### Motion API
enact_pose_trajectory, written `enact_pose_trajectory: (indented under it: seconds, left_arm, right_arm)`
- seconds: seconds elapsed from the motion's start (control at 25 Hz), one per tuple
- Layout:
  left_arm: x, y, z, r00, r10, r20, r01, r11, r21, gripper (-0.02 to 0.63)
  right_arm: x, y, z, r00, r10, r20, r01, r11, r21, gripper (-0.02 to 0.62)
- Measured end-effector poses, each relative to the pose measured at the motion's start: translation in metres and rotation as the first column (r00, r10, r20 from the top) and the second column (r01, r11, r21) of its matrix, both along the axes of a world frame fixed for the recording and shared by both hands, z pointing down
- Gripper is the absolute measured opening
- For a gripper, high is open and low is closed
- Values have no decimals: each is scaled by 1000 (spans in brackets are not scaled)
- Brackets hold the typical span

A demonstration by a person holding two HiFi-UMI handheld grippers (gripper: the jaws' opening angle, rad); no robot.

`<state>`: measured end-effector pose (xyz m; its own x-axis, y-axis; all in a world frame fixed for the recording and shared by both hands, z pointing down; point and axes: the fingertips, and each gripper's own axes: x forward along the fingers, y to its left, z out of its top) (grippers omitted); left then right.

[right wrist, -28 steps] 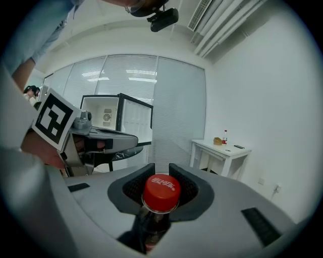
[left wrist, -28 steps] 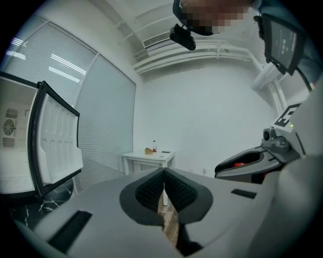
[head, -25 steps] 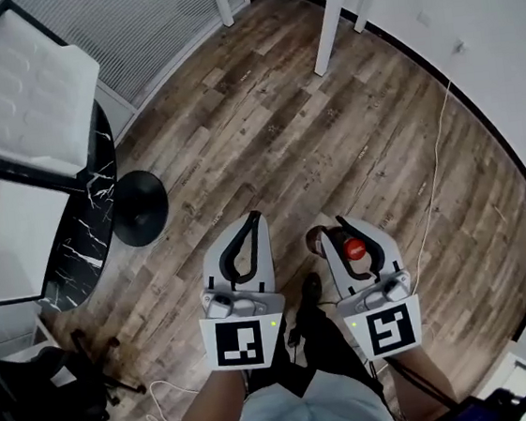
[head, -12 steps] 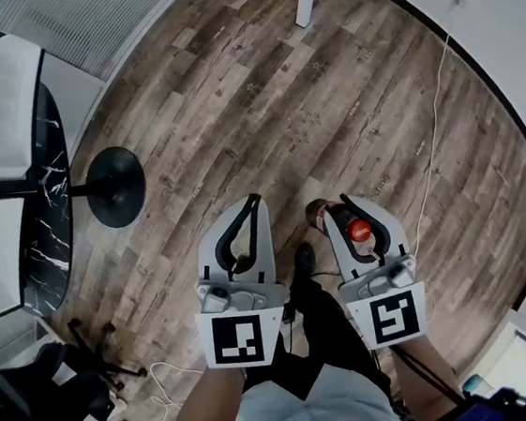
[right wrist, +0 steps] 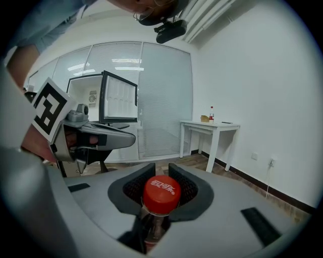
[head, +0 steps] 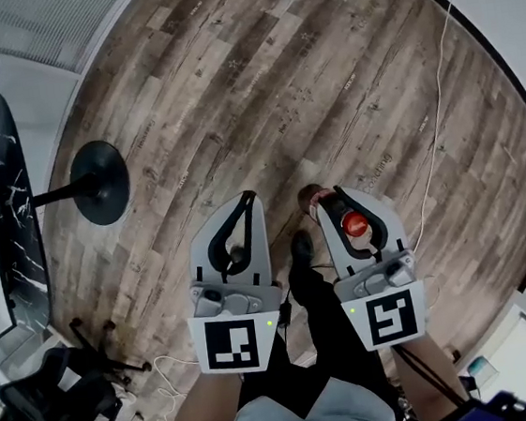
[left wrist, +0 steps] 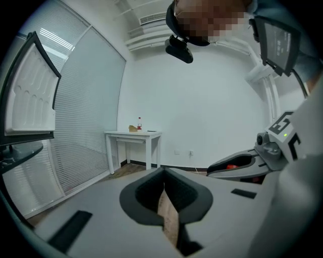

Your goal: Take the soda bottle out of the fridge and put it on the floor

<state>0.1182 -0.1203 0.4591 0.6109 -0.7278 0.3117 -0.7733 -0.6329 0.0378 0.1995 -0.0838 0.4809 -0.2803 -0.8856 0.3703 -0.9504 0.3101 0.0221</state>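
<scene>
The soda bottle (right wrist: 160, 194) has a red cap (head: 352, 225) and dark drink inside. It hangs upright from my right gripper (right wrist: 160, 168), which is shut on its neck just under the cap. In the head view the right gripper (head: 333, 201) is at lower right over the wooden floor (head: 259, 92), with the bottle's lower end (head: 310, 196) showing past the jaws. My left gripper (head: 249, 198) is beside it on the left, shut with nothing in it; its jaws meet at the tips (left wrist: 163, 174). The fridge door (right wrist: 119, 101) stands open behind.
A black round stand base (head: 99, 181) and a dark marble tabletop (head: 10, 186) lie to the left, an office chair (head: 40, 409) at lower left. A white cable (head: 435, 129) runs along the right wall. A white table (left wrist: 133, 135) with a small bottle stands by the far wall.
Both grippers have come lower towards the floor, the right one still holding the bottle. The floor looks nearer, and the white table legs have slid out of the top of the head view.
</scene>
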Motion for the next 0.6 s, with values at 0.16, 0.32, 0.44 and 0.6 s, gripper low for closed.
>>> enact_pose_trajectory:
  seconds: [0.16, 0.32, 0.44, 0.6]
  left_arm:
    - [8, -5, 40, 1000, 24, 17, -23, 1000, -20, 17]
    - [11, -11, 79, 999, 28, 22, -27, 999, -38, 17]
    - [14, -15, 103, 999, 33, 16, -32, 998, -45, 17]
    - [20, -16, 138, 999, 53, 14, -52, 997, -62, 17]
  right_arm:
    - [9, -8, 41, 1000, 5, -6, -5, 1000, -14, 95]
    - [14, -11, 81, 1000, 19, -7, -19, 999, -33, 95]
    - [18, -12, 108, 999, 35, -8, -35, 999, -41, 94]
    - [20, -11, 147, 999, 35, -18, -36, 998, -60, 94]
